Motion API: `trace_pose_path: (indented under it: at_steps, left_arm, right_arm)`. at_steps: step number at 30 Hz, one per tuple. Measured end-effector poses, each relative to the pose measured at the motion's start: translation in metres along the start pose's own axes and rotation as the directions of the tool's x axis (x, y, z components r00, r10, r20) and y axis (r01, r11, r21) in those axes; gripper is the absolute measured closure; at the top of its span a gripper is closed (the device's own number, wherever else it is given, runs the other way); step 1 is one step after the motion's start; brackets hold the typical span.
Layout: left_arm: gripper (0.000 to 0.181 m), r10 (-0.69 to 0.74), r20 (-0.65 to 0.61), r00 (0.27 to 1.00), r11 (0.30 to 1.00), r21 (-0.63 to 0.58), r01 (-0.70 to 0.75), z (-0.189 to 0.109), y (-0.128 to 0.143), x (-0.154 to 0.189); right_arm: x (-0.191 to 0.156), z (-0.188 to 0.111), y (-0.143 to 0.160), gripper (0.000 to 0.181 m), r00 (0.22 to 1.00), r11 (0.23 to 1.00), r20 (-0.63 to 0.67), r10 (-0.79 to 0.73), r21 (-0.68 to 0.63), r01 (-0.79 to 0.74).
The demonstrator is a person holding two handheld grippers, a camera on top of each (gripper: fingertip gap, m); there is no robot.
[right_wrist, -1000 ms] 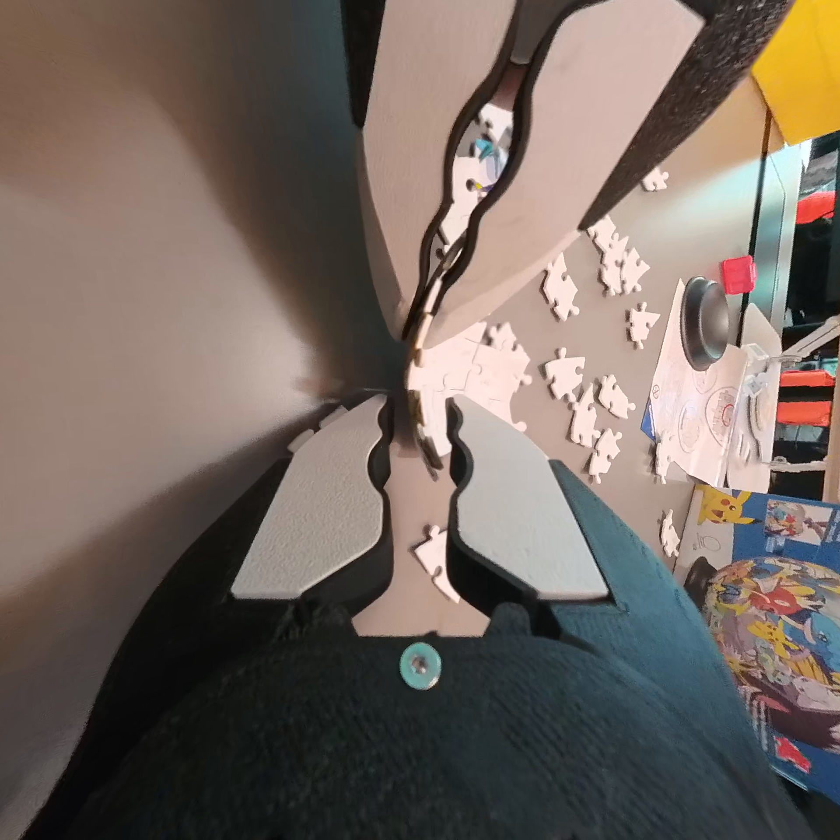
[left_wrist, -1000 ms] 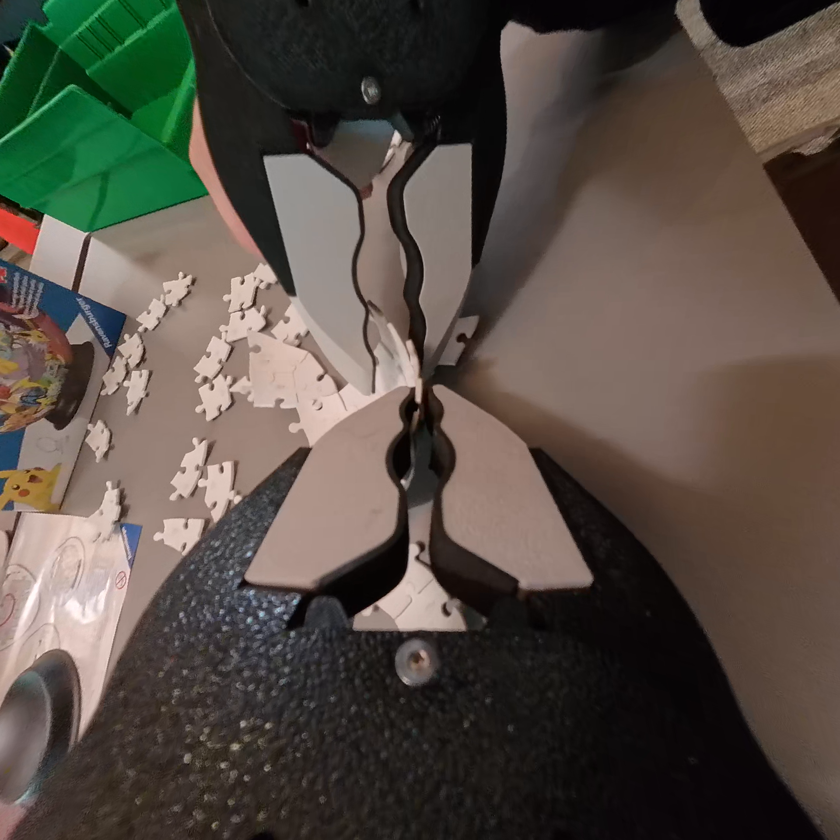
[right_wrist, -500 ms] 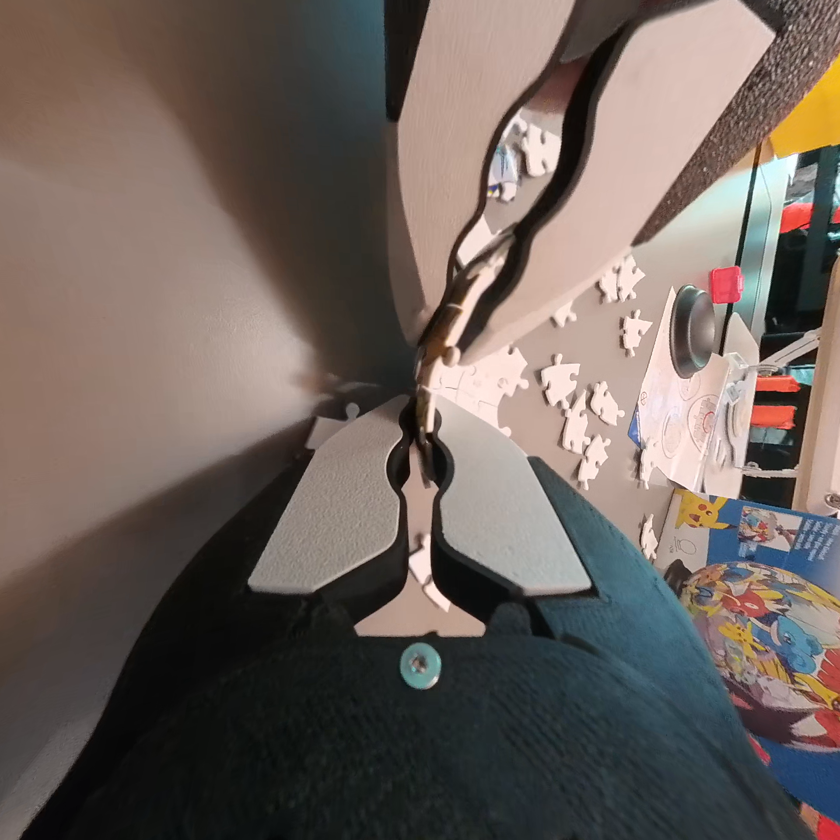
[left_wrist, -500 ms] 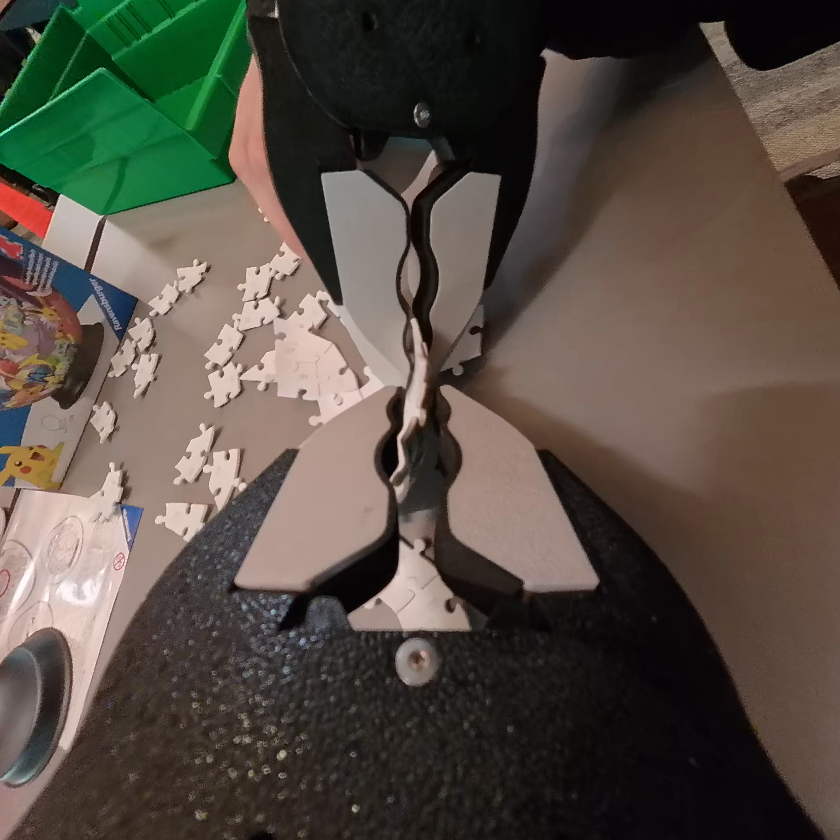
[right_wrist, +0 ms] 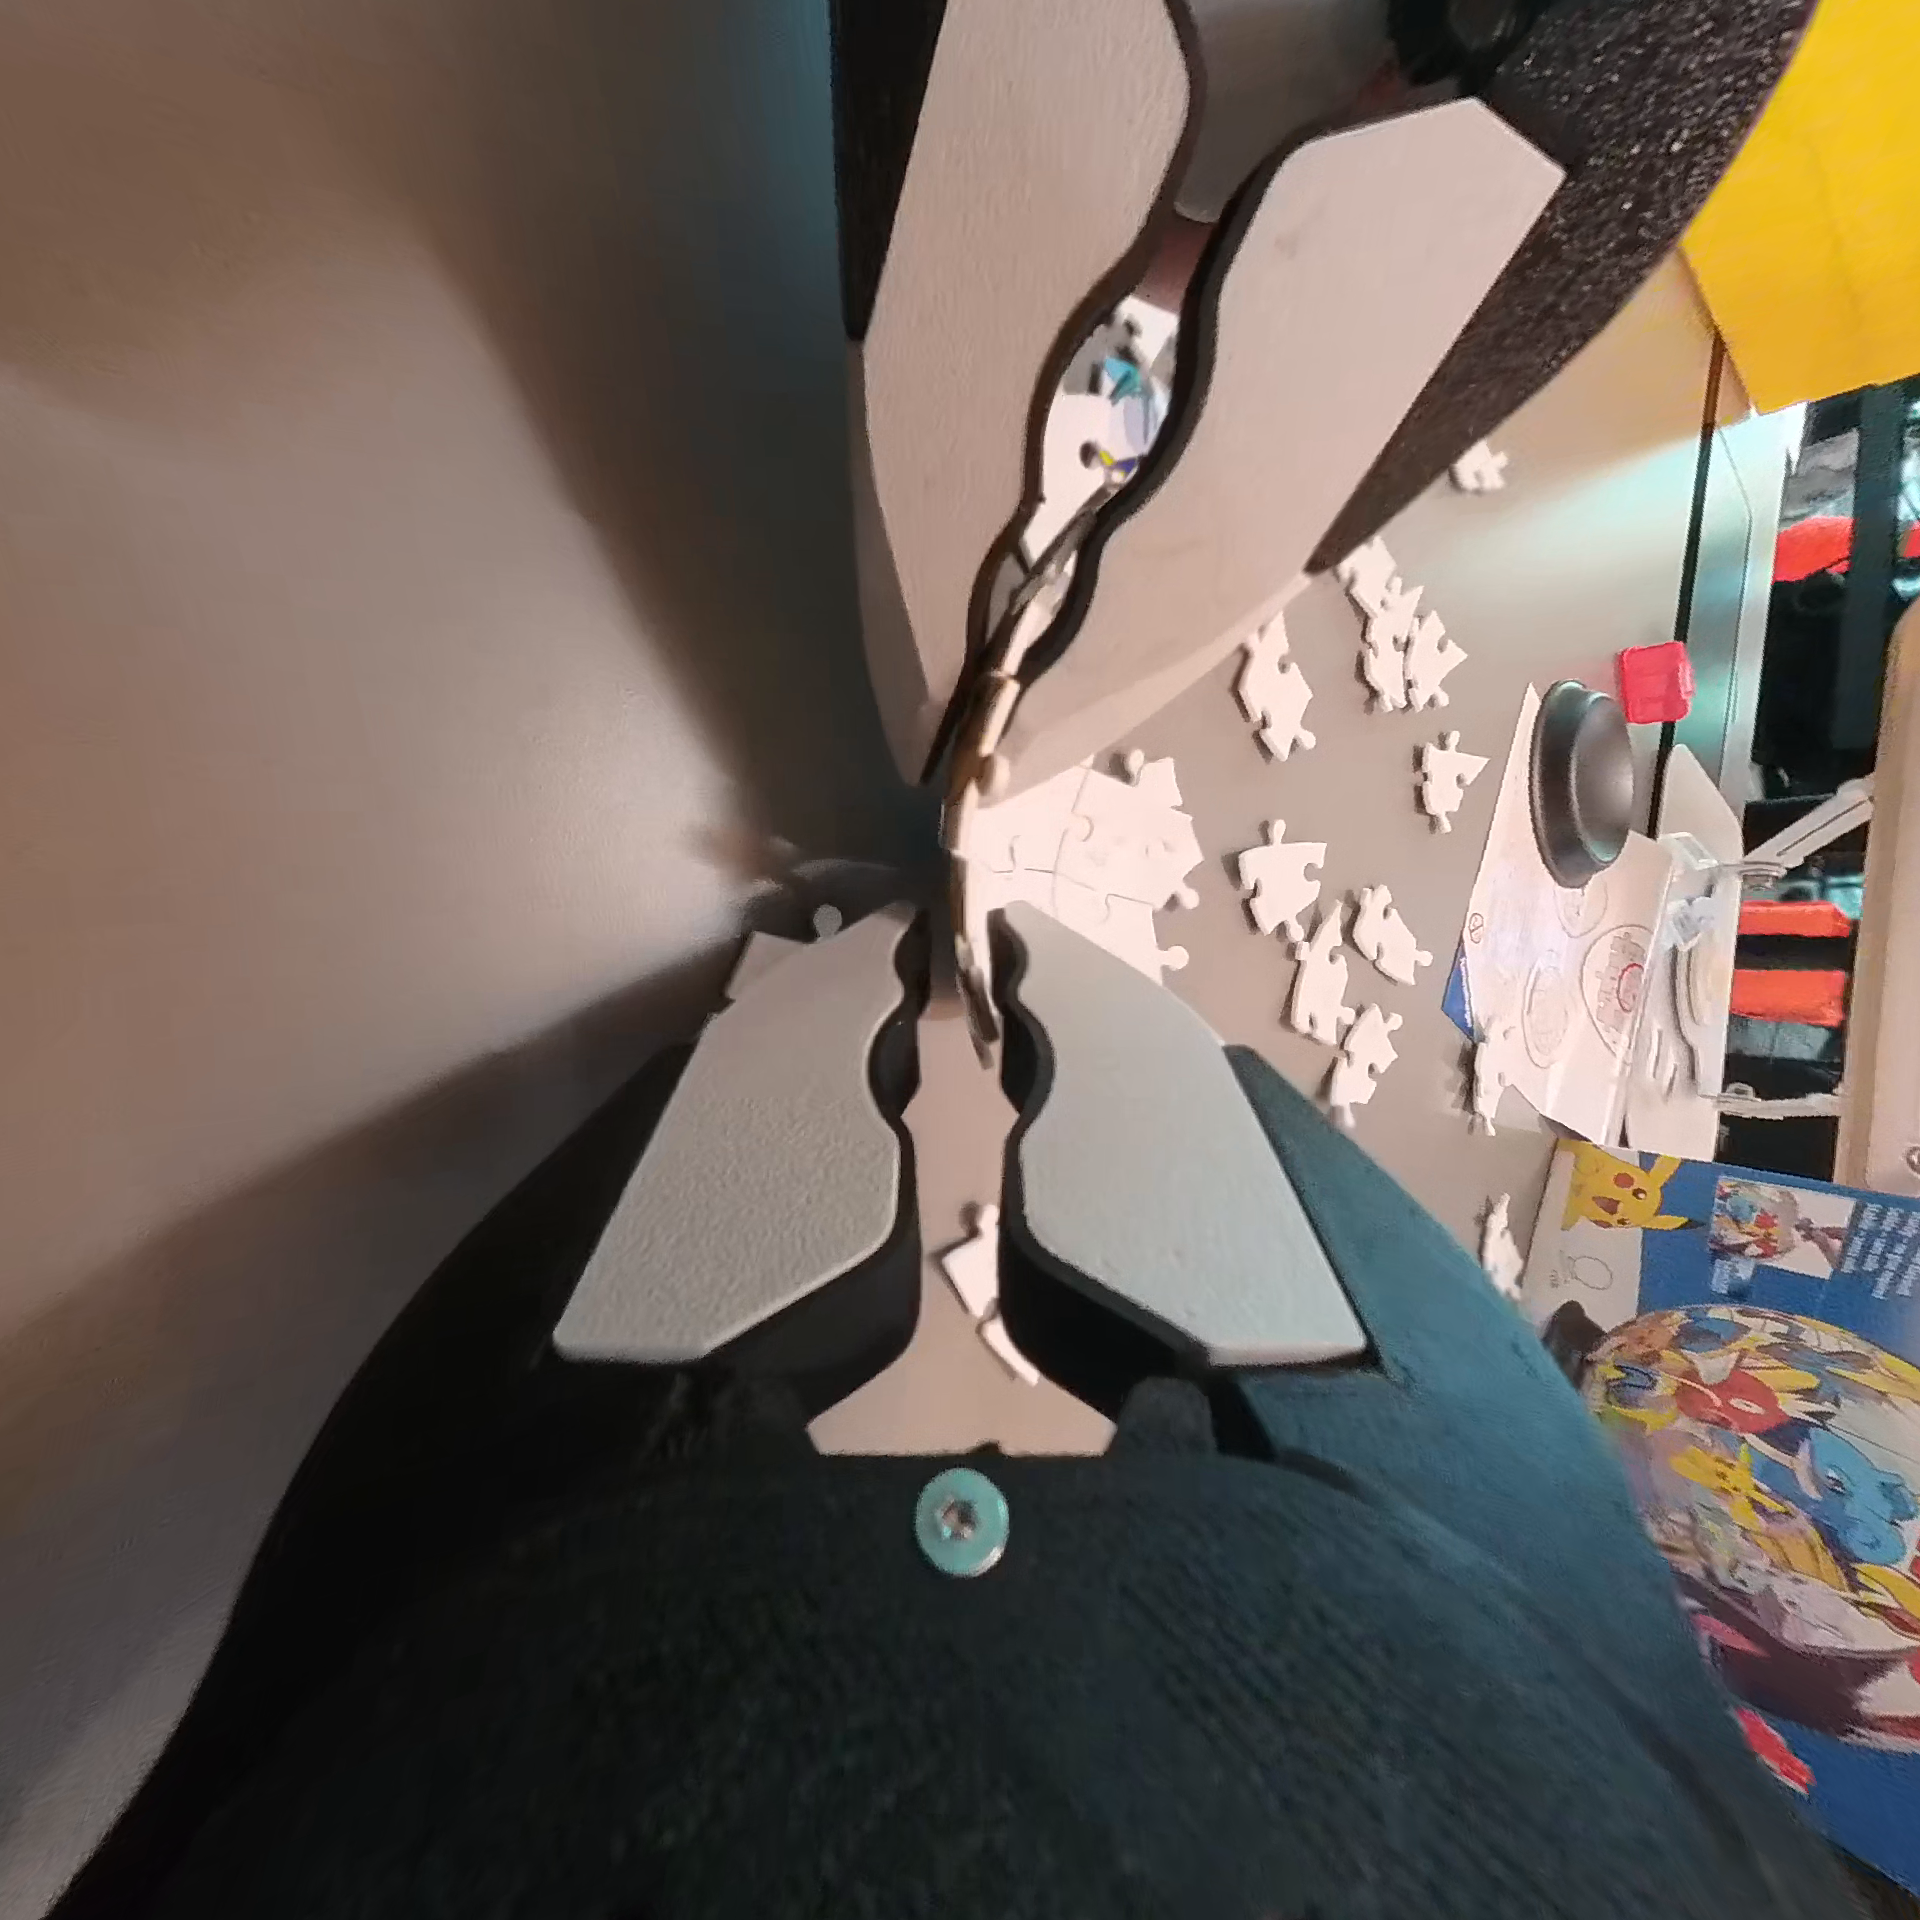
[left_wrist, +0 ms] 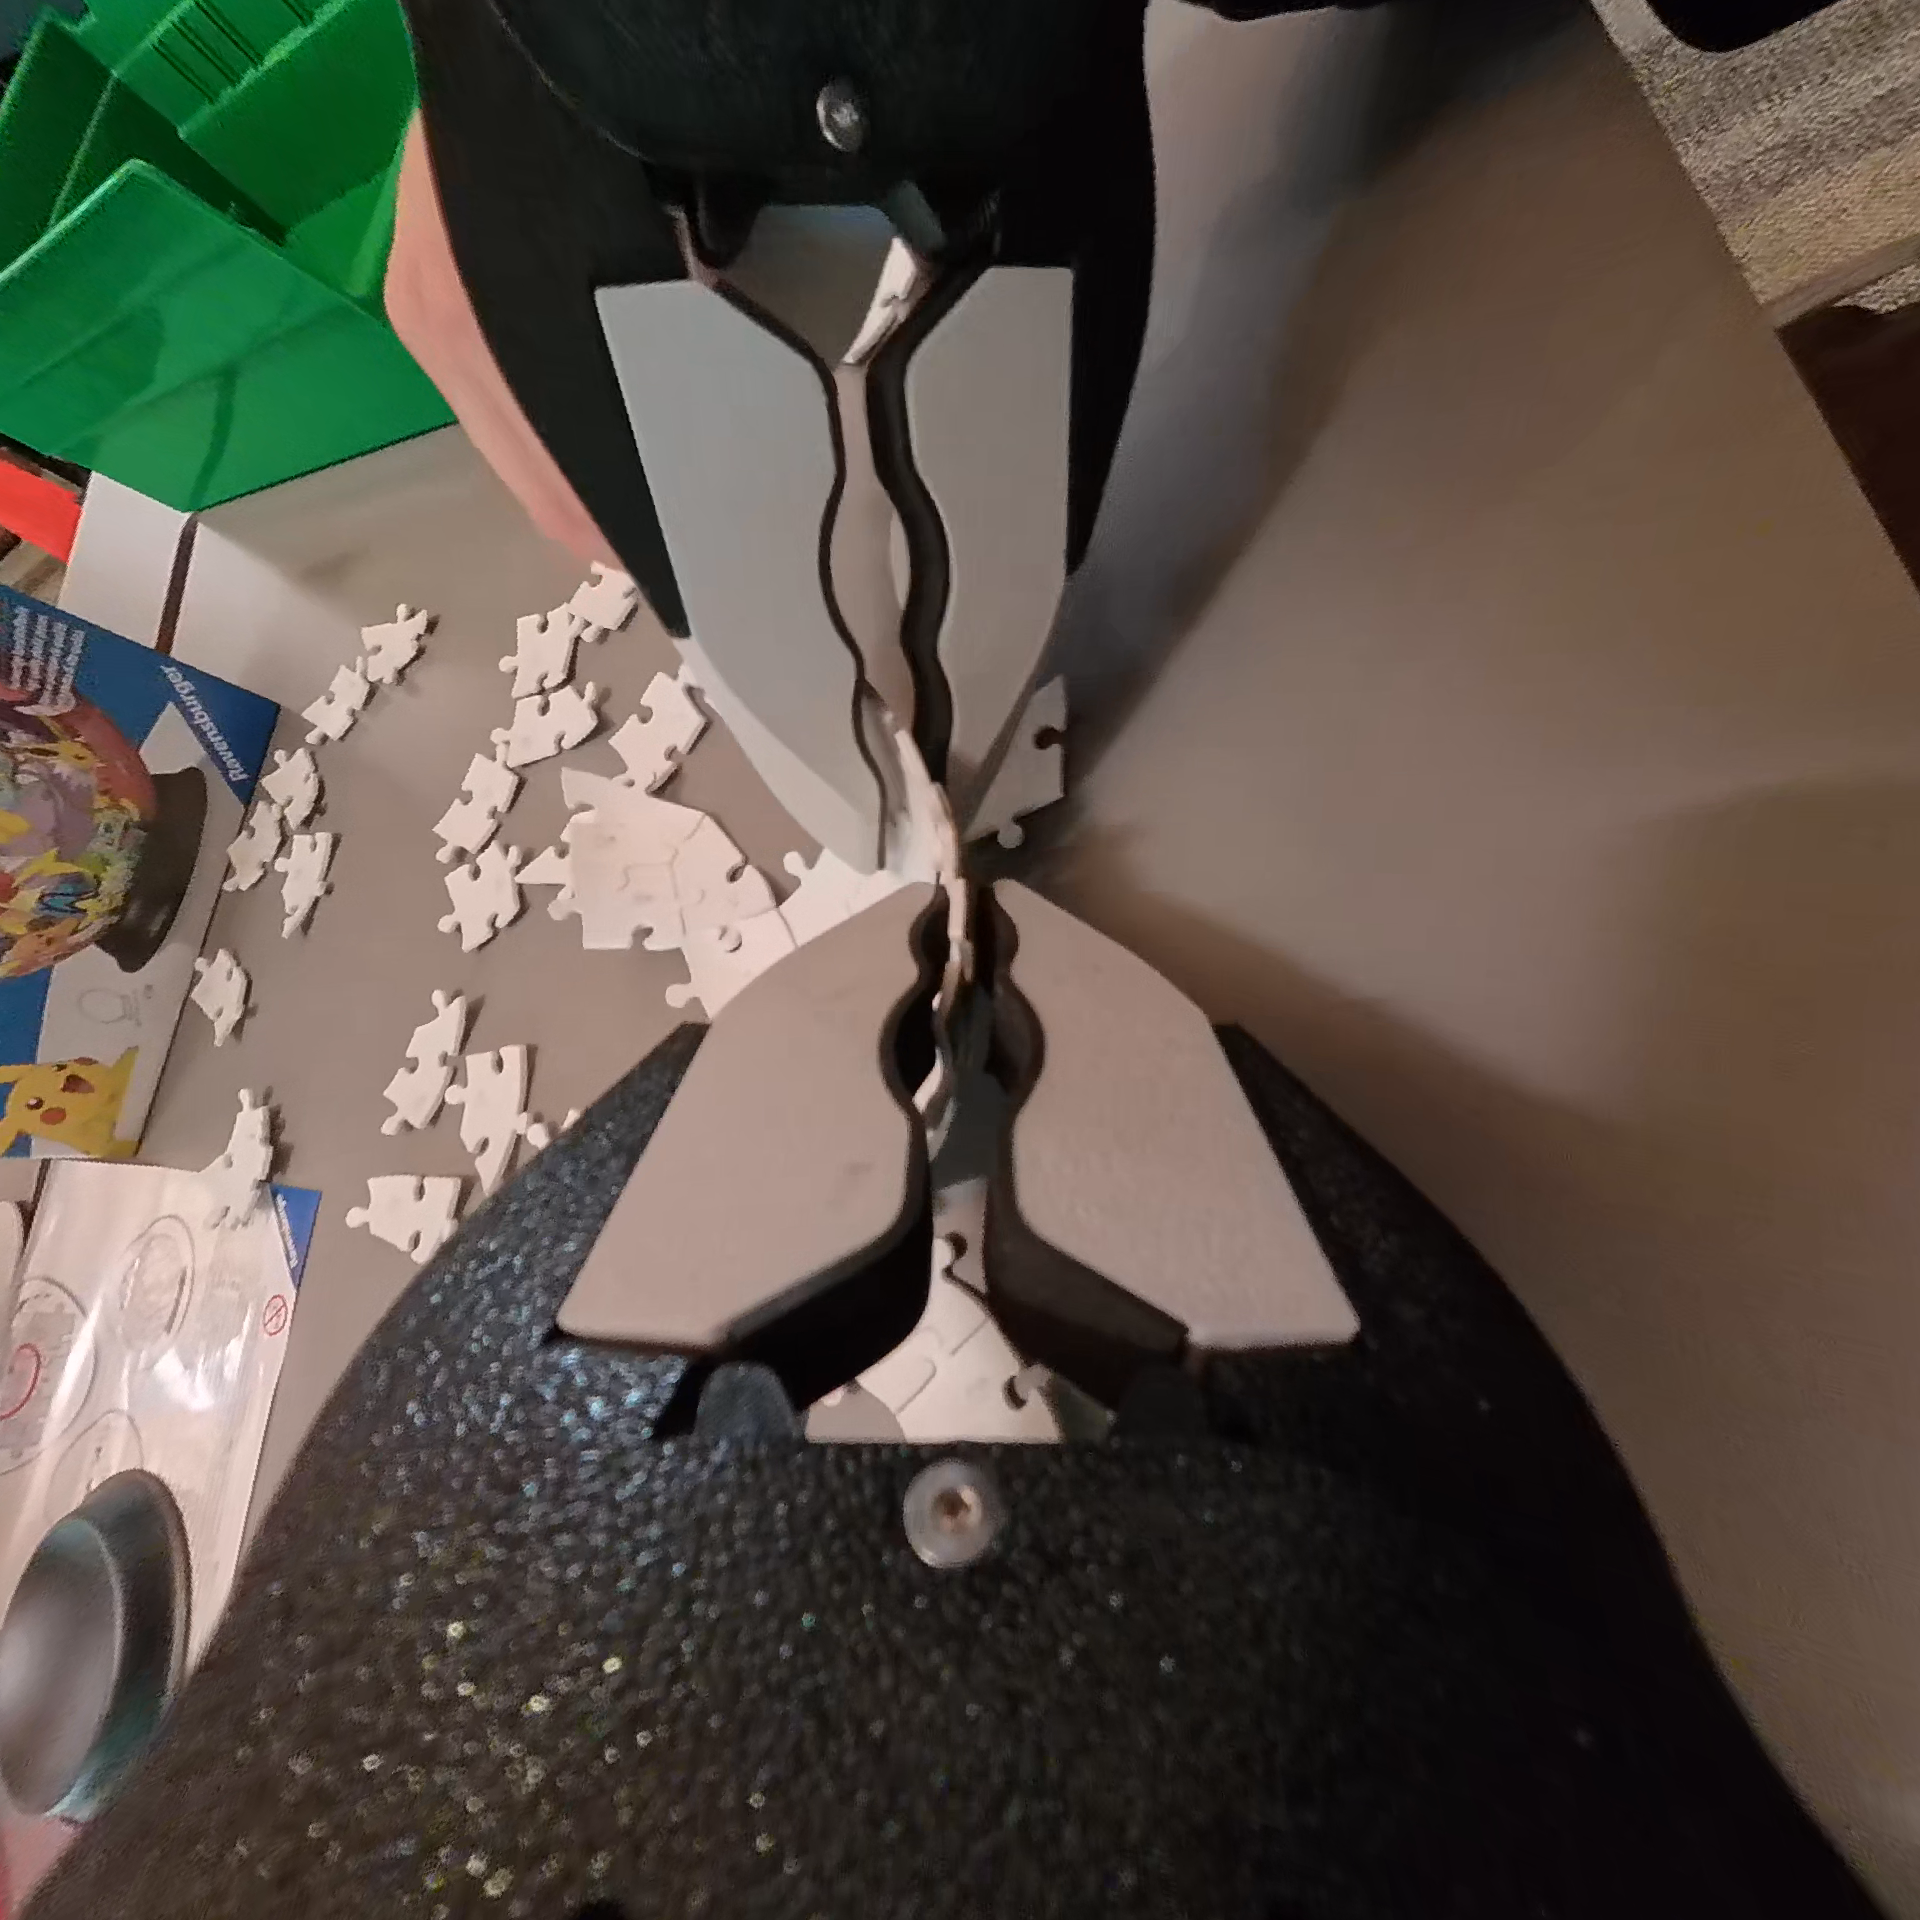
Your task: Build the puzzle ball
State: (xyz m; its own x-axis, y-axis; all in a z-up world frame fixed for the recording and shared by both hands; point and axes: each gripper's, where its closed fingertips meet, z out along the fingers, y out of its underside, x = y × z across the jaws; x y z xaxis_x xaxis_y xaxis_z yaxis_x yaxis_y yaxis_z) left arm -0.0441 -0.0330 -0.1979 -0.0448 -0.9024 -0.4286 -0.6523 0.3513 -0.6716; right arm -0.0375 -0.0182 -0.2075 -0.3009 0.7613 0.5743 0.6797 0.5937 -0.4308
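Observation:
My two grippers meet tip to tip above the grey table (left_wrist: pixel 1455 727). My left gripper (left_wrist: pixel 961 935) is shut on a short curved strip of joined white puzzle pieces (left_wrist: pixel 948 883), seen edge-on. It shows at the top of the right wrist view (right_wrist: pixel 961 758), the strip (right_wrist: pixel 997 675) running between its pads. My right gripper (right_wrist: pixel 961 935) is shut on the other end of the strip and comes in from the top of the left wrist view (left_wrist: pixel 920 800). A flat patch of joined pieces (left_wrist: pixel 665 862) lies on the table just below.
Loose white pieces (left_wrist: pixel 488 894) are scattered left of the patch. The puzzle box (left_wrist: pixel 83 810), an instruction sheet (left_wrist: pixel 135 1330) and a dark round stand (left_wrist: pixel 83 1600) lie at the left. Green bins (left_wrist: pixel 156 260) stand behind. A small red cube (right_wrist: pixel 1655 681) sits near the stand. My left and right fingertips are right by each other.
My right gripper's jaws have narrowed onto the strip's edge. Both grippers have stayed tip to tip and shifted slightly over the table.

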Motion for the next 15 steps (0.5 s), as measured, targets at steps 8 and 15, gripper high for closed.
trace_pose_path:
  at_steps: [8, 15]
  left_arm:
    - [0.177, 0.021, -0.006, 1.000, 1.000, 0.013, -0.021, -0.0008, 0.0009, 0.0017]
    - [0.178, -0.038, -0.025, 0.999, 0.998, 0.042, 0.039, -0.0018, -0.0012, 0.0012]
  right_arm:
    - [-0.0027, 0.0006, -0.0025, 0.178, 0.999, 1.000, 0.035, -0.027, 0.013, 0.026]
    - [-0.0032, -0.0019, -0.0031, 0.179, 0.997, 0.999, 0.055, -0.049, -0.001, 0.049]
